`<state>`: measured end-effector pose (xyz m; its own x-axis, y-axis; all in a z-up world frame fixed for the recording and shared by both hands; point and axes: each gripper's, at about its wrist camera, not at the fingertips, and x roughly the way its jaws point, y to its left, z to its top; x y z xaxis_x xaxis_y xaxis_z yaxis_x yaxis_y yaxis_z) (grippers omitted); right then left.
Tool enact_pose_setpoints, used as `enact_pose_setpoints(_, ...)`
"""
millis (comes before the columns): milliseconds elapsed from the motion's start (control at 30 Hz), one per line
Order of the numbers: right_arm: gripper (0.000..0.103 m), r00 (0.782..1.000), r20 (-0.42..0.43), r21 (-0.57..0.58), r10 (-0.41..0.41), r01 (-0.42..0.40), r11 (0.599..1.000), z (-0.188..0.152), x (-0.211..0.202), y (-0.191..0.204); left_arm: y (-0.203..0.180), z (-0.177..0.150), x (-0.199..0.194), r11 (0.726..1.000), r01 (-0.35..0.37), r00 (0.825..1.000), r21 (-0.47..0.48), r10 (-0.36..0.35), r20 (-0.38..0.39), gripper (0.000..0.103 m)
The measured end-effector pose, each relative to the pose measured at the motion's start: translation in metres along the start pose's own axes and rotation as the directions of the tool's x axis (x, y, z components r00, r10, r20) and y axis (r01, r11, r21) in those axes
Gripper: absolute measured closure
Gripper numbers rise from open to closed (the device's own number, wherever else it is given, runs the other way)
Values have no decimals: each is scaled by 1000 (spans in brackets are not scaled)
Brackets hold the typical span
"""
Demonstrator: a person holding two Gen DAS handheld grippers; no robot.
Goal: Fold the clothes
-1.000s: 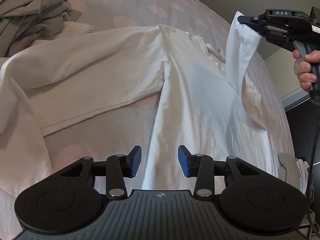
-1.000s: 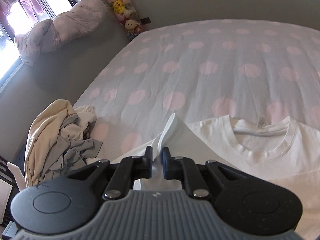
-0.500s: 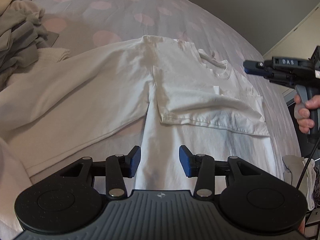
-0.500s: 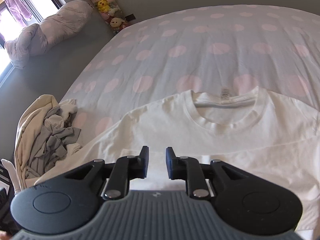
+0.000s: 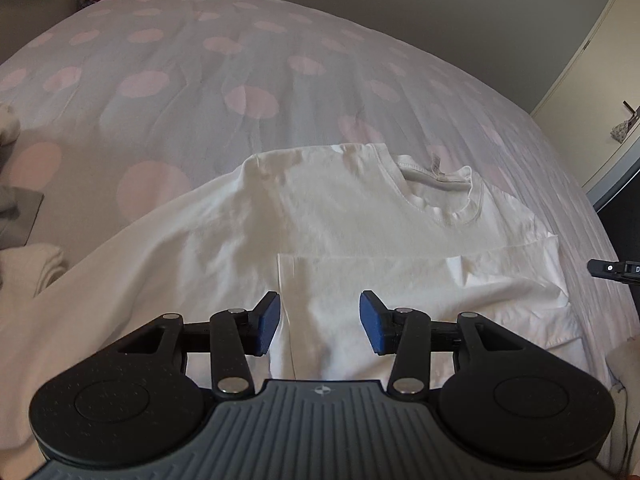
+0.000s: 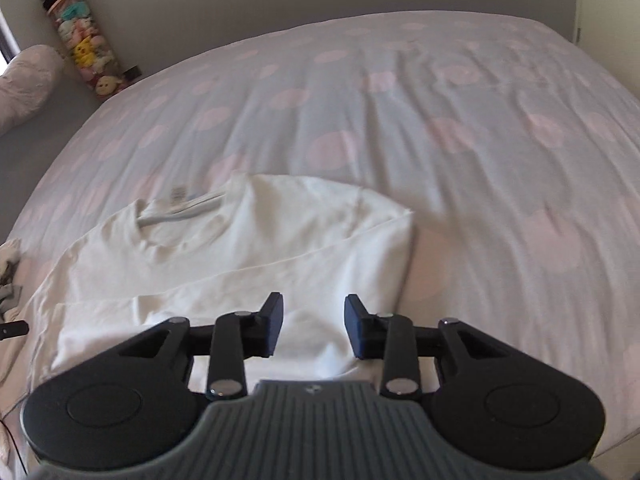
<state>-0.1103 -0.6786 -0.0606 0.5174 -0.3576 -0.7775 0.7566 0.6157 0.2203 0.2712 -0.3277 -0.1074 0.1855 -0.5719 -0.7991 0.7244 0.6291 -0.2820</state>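
The white T-shirt (image 5: 360, 216) lies on the dotted bed (image 5: 240, 80). Left gripper (image 5: 320, 320) and right gripper (image 6: 314, 326) hover over it, jaws apart, empty. A careless pinch can drag the folded sleeve (image 5: 420, 280) loose.

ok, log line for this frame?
shirt: right sleeve folded in, left spread | left gripper: open | right gripper: open | bed

white T-shirt (image 5: 360, 216) | flat on bed | collar up, label showing | one sleeve folded across chest
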Motion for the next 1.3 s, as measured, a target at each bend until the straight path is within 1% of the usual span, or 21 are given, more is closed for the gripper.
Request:
enact_pose_setpoints(67,66,999,4,23,-37,37,999,10,6,-19,-1,4,17,999,-31,999,16,31,-23,61)
enact_pose_setpoints(200,65,998,15,62,-64,63,996,25,28,-43,5,4,37,999,-47,998,1,47,-43,61)
enact_pose_setpoints(300,65,997,13,95,-72,71,993,34,50,-52,6,2,45,999,-54,998,9,54,-37,61)
enact_pose_setpoints(367,63,998,1,136,-60,59,989,38,66,-57,7,0,48,999,-53,998,10,53,-23,63)
enact_pose_setpoints(400,63,999,-3,151,-52,52,987,38,73,-59,7,0,48,998,-56,998,12,56,-12,69)
enact_pose_setpoints(433,63,999,-6,166,-44,45,985,39,80,-60,7,0,49,998,-60,998,14,60,-2,78)
enact_pose_setpoints(500,64,999,-5,178,-37,37,983,39,89,-61,7,0,49,998,-68,998,16,67,15,89)
enact_pose_setpoints(533,72,999,-1,176,-37,37,984,39,91,-61,8,0,49,997,-72,997,16,72,21,95)
enact_pose_setpoints(567,94,999,4,175,-37,36,984,39,93,-60,8,0,48,997,-70,997,21,70,27,97)
enact_pose_setpoints(600,99,999,8,173,-38,36,984,40,95,-59,8,0,47,997,-67,997,28,67,33,102)
enact_pose_setpoints(700,100,996,66,141,-61,51,989,45,87,-54,0,3,44,993,-89,995,71,86,51,102)
enact_pose_setpoints(800,100,987,128,106,-93,80,991,52,81,-48,-7,8,39,987,-125,989,104,115,92,103)
enact_pose_setpoints(833,100,987,125,107,-100,86,991,52,81,-50,-6,11,38,987,-132,986,95,121,113,103)
enact_pose_setpoints(933,100,986,118,108,-119,106,988,50,81,-56,0,25,37,991,-126,983,44,119,138,103)
enact_pose_setpoints(967,100,985,115,108,-125,113,988,50,82,-57,0,28,39,989,-141,982,46,134,134,103)
enact_pose_setpoints(1033,103,984,110,109,-138,126,986,49,82,-61,-1,30,48,985,-156,984,72,149,98,103)
enact_pose_setpoints(1100,103,983,104,109,-151,139,984,47,83,-65,5,29,53,988,-148,987,50,144,77,102)
enact_pose_setpoints(1167,103,982,99,110,-163,152,982,46,83,-68,11,27,58,990,-140,989,24,138,57,99)
enact_pose_setpoints(1200,102,981,97,110,-170,159,981,46,83,-70,13,25,56,991,-133,989,12,132,66,95)
enact_pose_setpoints(1233,102,980,94,110,-176,165,980,45,83,-72,16,23,52,992,-126,989,0,126,78,87)
enact_pose_setpoints(1300,98,983,93,83,-161,153,985,35,73,-71,15,16,42,994,-108,991,-3,108,80,76)
